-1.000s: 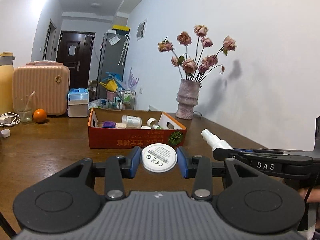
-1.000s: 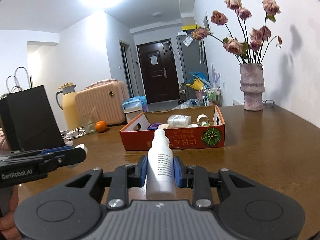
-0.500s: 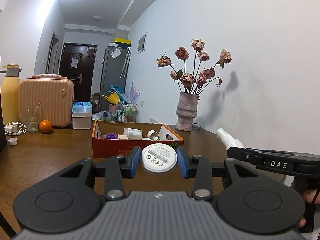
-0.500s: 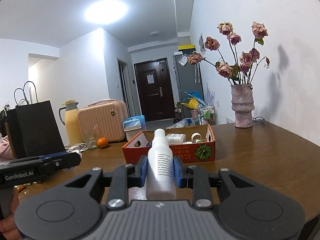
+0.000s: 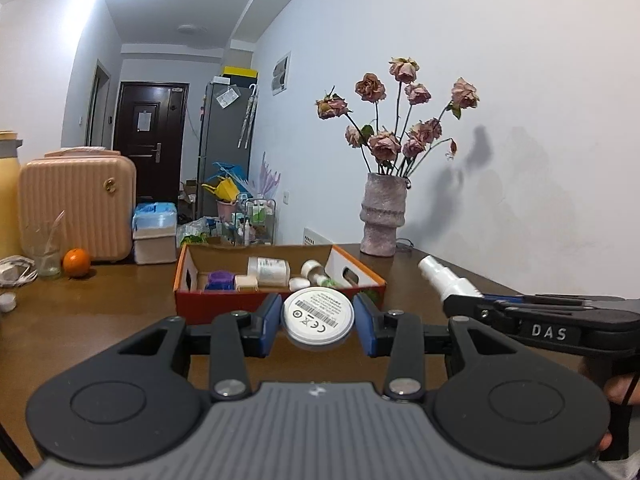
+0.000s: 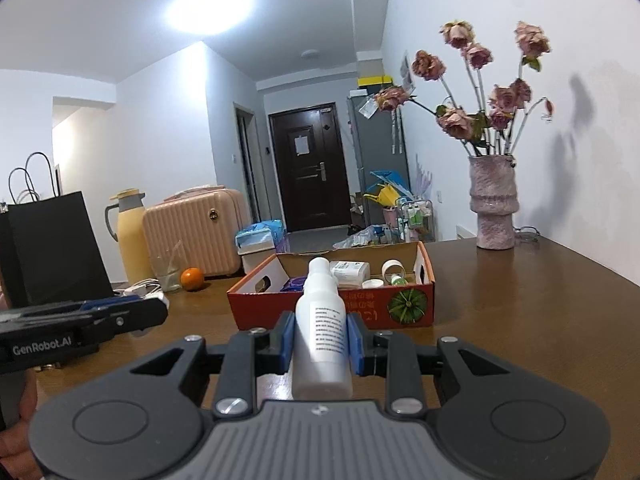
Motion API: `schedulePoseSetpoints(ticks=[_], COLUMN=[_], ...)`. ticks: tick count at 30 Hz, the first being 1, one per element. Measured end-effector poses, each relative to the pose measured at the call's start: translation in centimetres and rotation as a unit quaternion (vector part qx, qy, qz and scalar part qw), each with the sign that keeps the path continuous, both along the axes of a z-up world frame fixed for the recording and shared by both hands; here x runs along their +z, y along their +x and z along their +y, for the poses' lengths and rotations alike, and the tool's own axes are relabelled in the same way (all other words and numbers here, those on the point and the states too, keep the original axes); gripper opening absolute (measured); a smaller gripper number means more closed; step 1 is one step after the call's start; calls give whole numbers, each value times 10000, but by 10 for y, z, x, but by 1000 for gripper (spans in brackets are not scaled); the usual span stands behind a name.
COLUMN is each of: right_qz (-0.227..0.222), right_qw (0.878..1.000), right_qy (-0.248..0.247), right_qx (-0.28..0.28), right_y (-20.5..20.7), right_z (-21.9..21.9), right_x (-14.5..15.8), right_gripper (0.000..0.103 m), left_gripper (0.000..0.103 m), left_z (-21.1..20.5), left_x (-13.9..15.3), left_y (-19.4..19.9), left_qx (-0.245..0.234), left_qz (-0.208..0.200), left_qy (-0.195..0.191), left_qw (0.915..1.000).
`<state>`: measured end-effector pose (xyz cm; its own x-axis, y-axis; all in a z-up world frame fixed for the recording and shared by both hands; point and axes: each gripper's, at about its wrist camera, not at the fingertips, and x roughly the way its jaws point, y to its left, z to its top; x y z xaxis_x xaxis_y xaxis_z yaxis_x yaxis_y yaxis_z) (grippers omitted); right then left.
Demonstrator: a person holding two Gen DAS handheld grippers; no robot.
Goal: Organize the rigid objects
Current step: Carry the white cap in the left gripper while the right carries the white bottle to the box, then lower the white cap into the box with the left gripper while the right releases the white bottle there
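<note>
Nearest the lenses, left gripper (image 5: 318, 320) clamped a round white device (image 5: 318, 313) by its rim; right gripper (image 6: 320, 340) squeezed a white spray bottle (image 6: 320, 334), nozzle forward. Both hovered above the table (image 6: 540, 320), aimed at the red box (image 6: 340, 304) beyond, probably for drop-in.

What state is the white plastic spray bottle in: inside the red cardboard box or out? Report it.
Out. The white plastic spray bottle is clamped upright in the right gripper, short of the red cardboard box on the table.
</note>
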<state>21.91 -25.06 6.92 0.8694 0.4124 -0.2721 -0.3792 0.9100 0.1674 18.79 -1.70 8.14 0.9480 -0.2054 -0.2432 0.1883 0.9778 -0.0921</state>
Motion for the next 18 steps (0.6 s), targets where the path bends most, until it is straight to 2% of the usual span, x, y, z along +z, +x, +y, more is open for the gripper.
schedulePoseSetpoints(ticks=[10,15,18], right_qz=[-63,1,197], right_qw=[9981,9955,9930], right_qy=[-436,-689,-716], right_qx=[423,653,915], right_y=[130,201,247], right_z=[21,35,38], right_x=[17,12,7], right_gripper=[27,27,27], left_gripper=[40,40,40], left_z=[-5,-7,-6], left_x=[11,-1,-10], left_y=[133,212,253], left_qx=[35,22,-84], left_qz=[1,287,492], left_qy=[366,432,455], left_qw=[9993,9987,9977])
